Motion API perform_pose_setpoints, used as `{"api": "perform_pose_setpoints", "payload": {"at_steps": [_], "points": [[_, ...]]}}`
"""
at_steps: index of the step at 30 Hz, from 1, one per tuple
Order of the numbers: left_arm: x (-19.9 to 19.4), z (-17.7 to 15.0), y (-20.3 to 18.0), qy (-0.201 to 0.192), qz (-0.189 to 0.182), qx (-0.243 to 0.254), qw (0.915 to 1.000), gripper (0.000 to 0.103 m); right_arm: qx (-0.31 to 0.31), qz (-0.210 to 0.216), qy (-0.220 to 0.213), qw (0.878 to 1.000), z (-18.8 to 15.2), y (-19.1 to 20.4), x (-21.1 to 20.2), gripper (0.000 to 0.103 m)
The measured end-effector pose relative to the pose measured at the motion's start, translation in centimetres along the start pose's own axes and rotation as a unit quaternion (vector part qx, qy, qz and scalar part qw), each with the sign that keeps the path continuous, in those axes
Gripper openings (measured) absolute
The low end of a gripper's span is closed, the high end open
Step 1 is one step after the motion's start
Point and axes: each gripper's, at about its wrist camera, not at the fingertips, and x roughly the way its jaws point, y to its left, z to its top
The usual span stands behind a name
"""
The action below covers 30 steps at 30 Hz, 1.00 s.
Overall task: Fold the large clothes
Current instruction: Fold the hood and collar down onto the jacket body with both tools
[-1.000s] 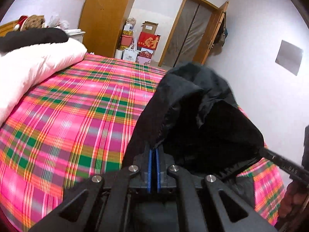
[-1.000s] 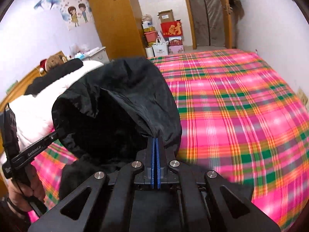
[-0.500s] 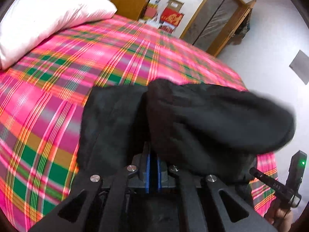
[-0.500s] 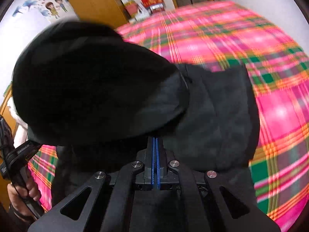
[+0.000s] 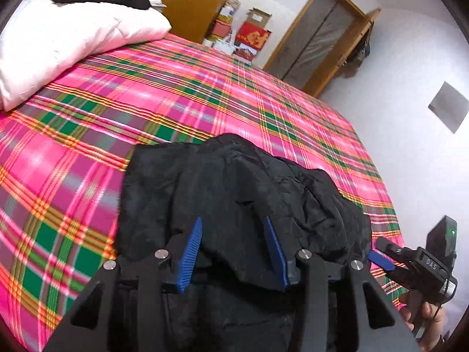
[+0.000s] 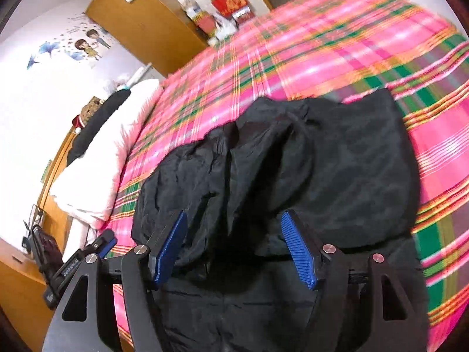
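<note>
Lying folded across the bed, the black garment is spreading just ahead of the left gripper and right gripper, whose jaws have just been opening, pads clear of the cloth bunched between them.

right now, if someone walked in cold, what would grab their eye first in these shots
The loud pink plaid bedspread fills nearly the whole view, and the black garment lies bunched on its near edge, dark against it. Both grippers stand over that cloth with blue pads apart: the left gripper and right gripper have just been opening, with folds still between the pads. A white pillow lies at the bed's far left.
</note>
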Motion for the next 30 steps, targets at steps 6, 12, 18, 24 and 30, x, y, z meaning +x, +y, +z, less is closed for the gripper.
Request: {"api": "perform_pose_setpoints", "payload": {"at_steps": [6,12,18,24,30], "points": [[2.0,-0.1,0.1,0.004,-0.026,0.004,0.9996,0.046,0.002,0.002,0.02,1.0,-0.5,0.5,3.2,0.007],[1.6,-0.9,-1.4,-0.004,-0.064,0.024,0.9976,0.046,-0.006,-0.017,0.019,1.0,-4.9,-0.5,3.3,0.005],[5.7,-3.0,-0.5,0.067,-0.03,0.016,0.9971,0.046,0.01,-0.041,0.035,0.998,-6.9,-2.5,5.6,0.004],[7.6,-4.4,-0.4,0.08,-0.005,0.019,0.9966,0.047,-0.018,-0.059,0.043,0.997,-7.5,-2.4,6.9,0.004],[8.4,-5.5,-1.3,0.068,0.028,0.047,0.9962,0.047,-0.024,-0.054,0.066,0.996,-7.7,-2.7,7.2,0.005]]}}
